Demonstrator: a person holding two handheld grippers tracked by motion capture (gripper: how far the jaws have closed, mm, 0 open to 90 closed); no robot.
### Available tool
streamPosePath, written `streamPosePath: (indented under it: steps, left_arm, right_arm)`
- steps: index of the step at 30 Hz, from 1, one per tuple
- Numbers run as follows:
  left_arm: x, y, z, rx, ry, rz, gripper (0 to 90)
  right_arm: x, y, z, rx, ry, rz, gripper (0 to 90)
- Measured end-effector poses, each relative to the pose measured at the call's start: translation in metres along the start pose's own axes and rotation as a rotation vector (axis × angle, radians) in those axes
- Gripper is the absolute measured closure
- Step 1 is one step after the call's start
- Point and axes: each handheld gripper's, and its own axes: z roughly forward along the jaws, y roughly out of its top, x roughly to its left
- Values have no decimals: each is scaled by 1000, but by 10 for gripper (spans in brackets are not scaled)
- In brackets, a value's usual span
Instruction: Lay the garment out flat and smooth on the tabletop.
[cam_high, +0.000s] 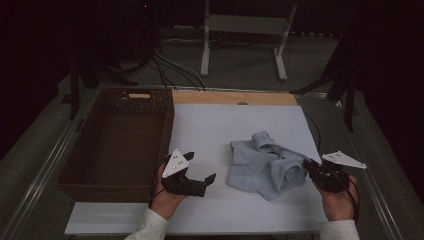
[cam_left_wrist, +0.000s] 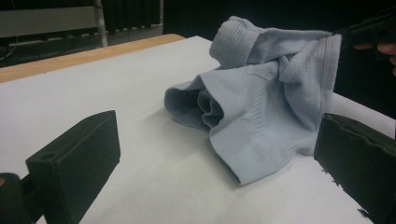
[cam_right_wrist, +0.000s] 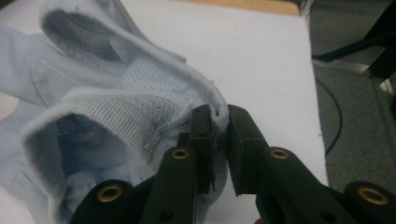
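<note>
On the white worktop (cam_high: 210, 130), at about 4 o'clock from its middle, lies the crumpled pale-blue garment (cam_high: 265, 167). My right tongs (cam_right_wrist: 220, 122) are clenched on its ribbed hem at its 3 o'clock edge. My left tongs (cam_high: 202, 167) sit released at its 9 o'clock, just beside the wicker basket (cam_high: 80, 160).

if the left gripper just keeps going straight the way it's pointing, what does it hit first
Most likely the light blue garment. The left gripper has its jaws wide open and aimed across bare white table at the crumpled cloth, whose near hem lies just ahead between them. Exact depth is hard to judge.
</note>
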Motion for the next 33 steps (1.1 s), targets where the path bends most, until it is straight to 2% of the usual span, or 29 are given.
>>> streamPosePath:
  steps: [4,5,6,7,9,13,18,21,27,30,31,33]
  left_arm:
    - [0,0,0,-1,1,0,9]
    - [0,0,0,-1,1,0,9]
    - [0,0,0,0,0,0,9]
    - [0,0,0,0,1,0,9]
    - [0,0,0,-1,1,0,9]
    - [0,0,0,-3,1,0,9]
    - [0,0,0,1,1,2,9]
    - [-1,0,0,2,0,4,10]
    - [0,0,1,2,0,2,10]
    - [-1,0,1,2,-1,2,9]
    - [0,0,0,0,1,4,10]
    - [0,0,0,-1,1,2,10]
  right_arm:
    - [0,-1,3,24,12,0,695]
    - [0,-1,3,24,12,0,695]
    - [1,-1,3,26,10,1,650]
    - [3,0,3,22,10,-4,566]
    - [6,1,2,14,14,-11,506]
    - [12,6,-4,-17,24,-27,428]
    - [20,14,-13,-70,62,-13,345]
    - [25,16,-15,-88,91,-13,313]
    - [38,18,-12,-91,134,-36,297]
    - [42,18,-11,-90,141,-59,297]
    - [46,18,-9,-76,134,-86,304]
    - [47,17,-8,-68,137,-93,306]
